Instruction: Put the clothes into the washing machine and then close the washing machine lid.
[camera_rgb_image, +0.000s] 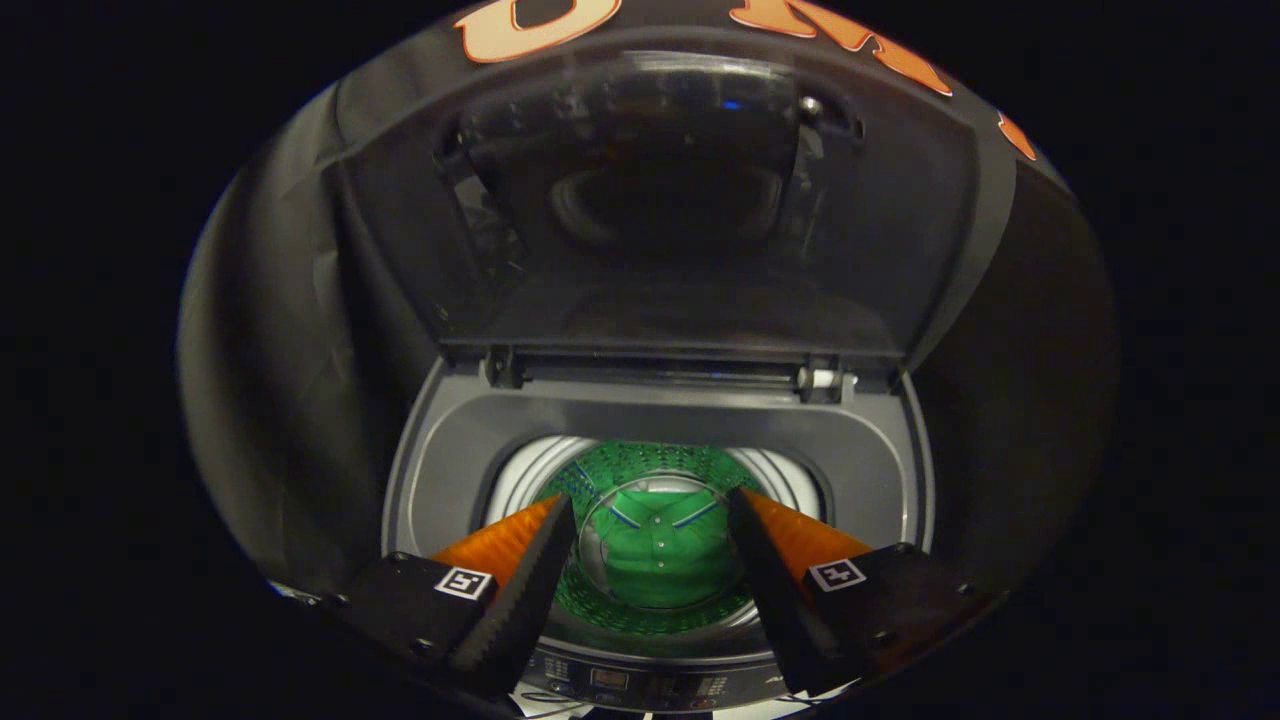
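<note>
One top-loading washing machine (660, 425), seen from above and in front, its single lid (660, 200) raised upright at the back on two hinges, one at each rear corner of the opening. The lid has one dark glass window that mirrors the tub below. One round drum (770, 470), pale ribbed wall showing at its upper left and right. One garment in it: a green polo shirt (660, 550), collar with thin blue-and-white trim, a short button placket with small pale buttons; lies flat on the drum floor, collar toward the hinge side. The drum's perforated wall around it reads green as well, likely reflection, cannot tell for sure. One gripper (650, 520), two fingers, spread wide apart with nothing between the pads; each finger has a toothed inner face. One square marker tag on each finger base, two in all. The fingers hang above the mouth of the machine, tips over the drum opening, and touch neither the shirt nor the rim as far as can be seen. The shirt lies below and between the two fingers, framed by them, well down inside the drum. One control panel (640, 685) runs along the near edge of the machine, just under the finger bases, partly hidden by them. Gray top deck surrounds the drum opening on all sides
</note>
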